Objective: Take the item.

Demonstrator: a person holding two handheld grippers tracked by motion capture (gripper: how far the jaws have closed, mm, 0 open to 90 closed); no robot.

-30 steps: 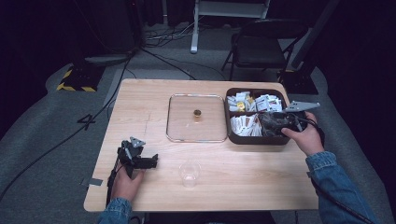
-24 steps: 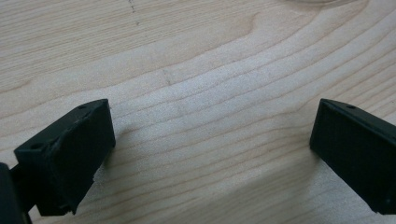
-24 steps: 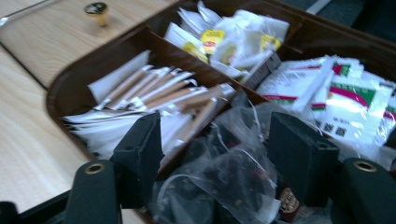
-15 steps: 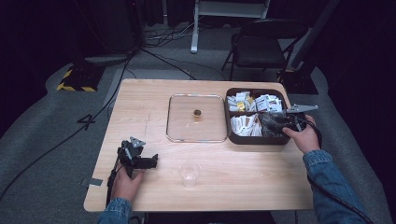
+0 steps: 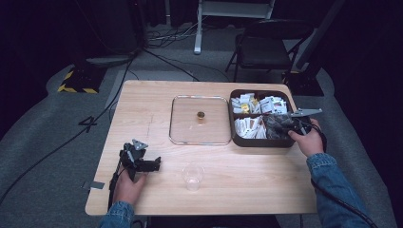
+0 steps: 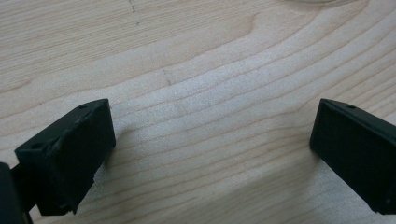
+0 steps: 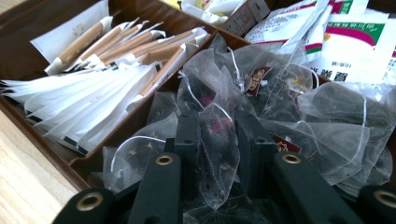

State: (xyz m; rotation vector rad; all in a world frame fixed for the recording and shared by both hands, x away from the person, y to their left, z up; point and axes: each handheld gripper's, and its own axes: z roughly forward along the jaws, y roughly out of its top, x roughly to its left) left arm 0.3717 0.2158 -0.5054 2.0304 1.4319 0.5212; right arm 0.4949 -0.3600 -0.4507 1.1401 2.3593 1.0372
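Two grippers work at the wooden desk [image 5: 142,109]. One, the right gripper [image 7: 217,140], reaches into the dark divided box [image 5: 259,141] at the desk's right edge, its jaws clenched around a mesh tea bag [image 7: 212,135] in the near compartment, beside white stick packets [image 7: 88,98]. At the near left, the left gripper [image 6: 212,140] rests released on bare wood, jaws wide apart. A glass lid [image 5: 199,137] lies just left of the box, a clear cup [image 5: 193,176] nearer the person.

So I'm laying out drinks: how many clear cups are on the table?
1. The clear cup stands upright near the table's front edge, between the person's hands and in front of the glass lid. No others visible.
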